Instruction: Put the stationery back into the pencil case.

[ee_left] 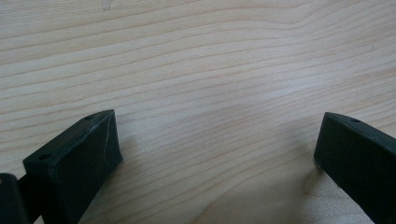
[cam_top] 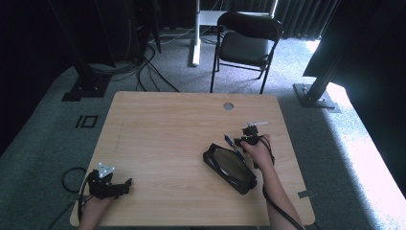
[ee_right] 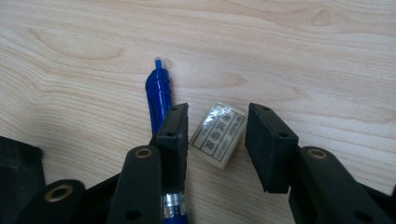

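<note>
Desk: pale wood, grey round cap near far edge | Floor: grey carpet, black cables trailing behind desk | Chair: black folding, beyond far edge | White table leg left of chair | Dark curtains at back | Bright light at right

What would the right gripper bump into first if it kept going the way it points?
Probably the small eraser, lying between the right gripper's open jaws. The blue pen lies just beside its left jaw.
</note>
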A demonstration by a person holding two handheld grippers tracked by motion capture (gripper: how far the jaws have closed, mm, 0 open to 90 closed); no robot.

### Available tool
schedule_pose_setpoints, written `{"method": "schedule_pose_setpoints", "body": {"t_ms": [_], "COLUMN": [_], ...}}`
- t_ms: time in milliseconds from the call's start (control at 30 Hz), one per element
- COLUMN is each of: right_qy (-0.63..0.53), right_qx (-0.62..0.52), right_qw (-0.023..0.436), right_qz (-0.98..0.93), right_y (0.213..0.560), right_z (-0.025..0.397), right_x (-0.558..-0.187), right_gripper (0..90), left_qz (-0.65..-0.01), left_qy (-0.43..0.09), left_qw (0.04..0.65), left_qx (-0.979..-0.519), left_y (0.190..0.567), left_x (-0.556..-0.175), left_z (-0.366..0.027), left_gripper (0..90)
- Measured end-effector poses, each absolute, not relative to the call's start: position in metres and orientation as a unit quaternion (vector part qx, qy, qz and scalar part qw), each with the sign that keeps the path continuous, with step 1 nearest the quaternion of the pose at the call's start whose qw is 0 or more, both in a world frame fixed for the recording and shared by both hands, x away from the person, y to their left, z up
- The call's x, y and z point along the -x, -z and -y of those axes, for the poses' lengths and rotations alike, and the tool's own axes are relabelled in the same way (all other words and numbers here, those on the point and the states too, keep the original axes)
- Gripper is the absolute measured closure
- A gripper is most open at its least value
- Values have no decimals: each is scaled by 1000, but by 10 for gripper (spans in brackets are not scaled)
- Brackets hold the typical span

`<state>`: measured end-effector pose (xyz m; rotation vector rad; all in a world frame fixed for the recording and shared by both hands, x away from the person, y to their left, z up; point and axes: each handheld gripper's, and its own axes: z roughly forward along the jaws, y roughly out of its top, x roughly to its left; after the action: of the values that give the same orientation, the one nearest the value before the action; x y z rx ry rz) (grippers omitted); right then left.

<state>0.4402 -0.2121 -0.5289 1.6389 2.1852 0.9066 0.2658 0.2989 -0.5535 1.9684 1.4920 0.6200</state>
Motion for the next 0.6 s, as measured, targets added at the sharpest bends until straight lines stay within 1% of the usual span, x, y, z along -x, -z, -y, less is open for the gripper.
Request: {"method": "schedule_pose_setpoints", "body": {"t_ms": [133,200,233,600], "right_qy": [-306,-305,-303,-295], "right_qx": [-564,-564,-564,-559], "right_qw": [133,132,134,137], "right_qz": [-755,-756,-756,-763], "right_y": [531,532,532,528], "right_z": [212,211,212,216], "right_x": [-441,-441,-441,-437], "right_gripper": [617,641,669,681], "left_qz": [-560,-560,-560,-560], "left_qy": [-233,-233,-233,-233], "left_qw": [293,293,293,293], "left_qx": [-739,-739,-739,-739], "left_y": [553,553,553,553], "left_x": [-266,-266,-266,-266], "left_z": [-299,-299,-299,-299], "left_gripper": [6,6,6,5]}}
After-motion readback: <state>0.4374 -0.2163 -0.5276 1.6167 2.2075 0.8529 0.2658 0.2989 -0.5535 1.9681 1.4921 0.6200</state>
